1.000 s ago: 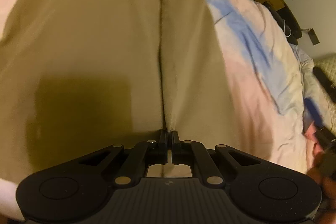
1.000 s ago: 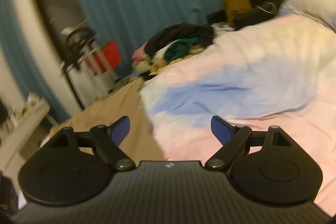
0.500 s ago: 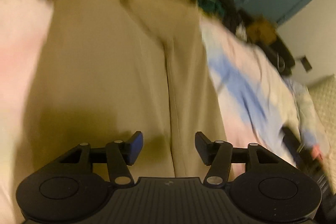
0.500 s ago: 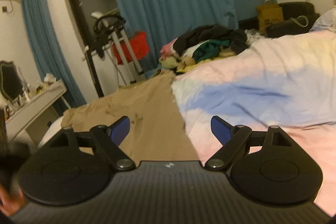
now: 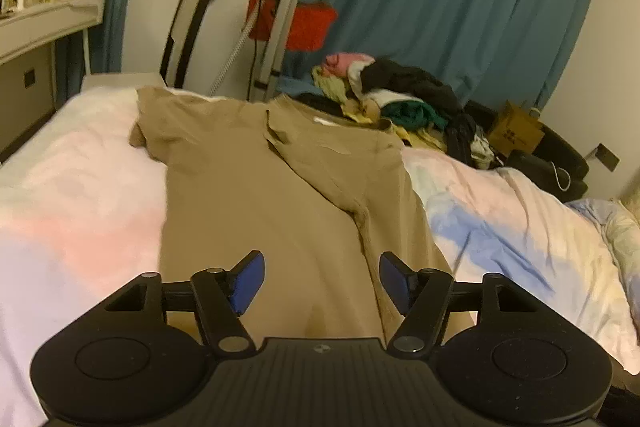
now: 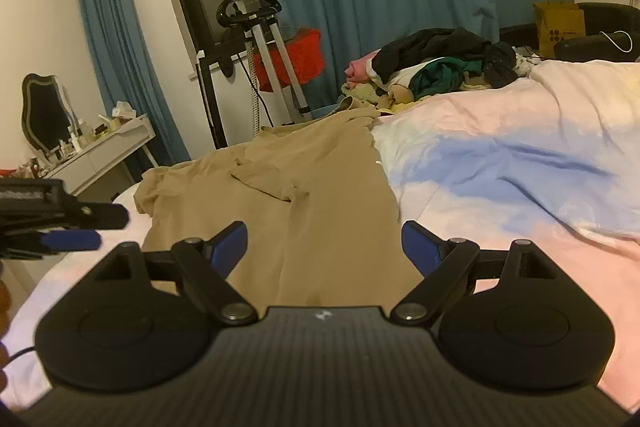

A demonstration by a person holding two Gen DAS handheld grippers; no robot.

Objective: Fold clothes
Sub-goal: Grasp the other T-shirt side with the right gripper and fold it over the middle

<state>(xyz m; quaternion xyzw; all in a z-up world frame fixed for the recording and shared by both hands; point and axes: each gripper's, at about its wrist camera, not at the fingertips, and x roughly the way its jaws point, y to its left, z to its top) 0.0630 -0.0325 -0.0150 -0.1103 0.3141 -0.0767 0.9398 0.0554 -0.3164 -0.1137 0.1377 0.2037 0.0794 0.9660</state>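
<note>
The tan shirt (image 5: 280,195) lies spread on the bed (image 5: 72,187), directly ahead of and under the jaws of both grippers. One side of it, with a sleeve, is already folded inward over the body of the shirt; the folded edge runs away from the left gripper (image 5: 320,277), a little to the right of its jaws. The other sleeve lies loose and a bit crumpled at the far left. So I judge that the first fold is made, and the second side fold and the folds across the length are not yet done. A pile of other clothes (image 6: 436,67) waits at the far end of the bed, so most of the task is left.

The jaws of the left gripper are opening, with nothing between them; the cloth lies below them, not pinched. The jaws of the right gripper (image 6: 324,247) stand wide apart and are empty too, above the near end of the shirt.

The bed has a soft quilt in pink, white and blue, with wrinkles to the right of the jaws. Behind it hang blue curtains (image 5: 460,7). A garment steamer stand (image 5: 280,7) and something red are far ahead, and a white dressing table (image 6: 108,151) with a mirror is far to the left.
</note>
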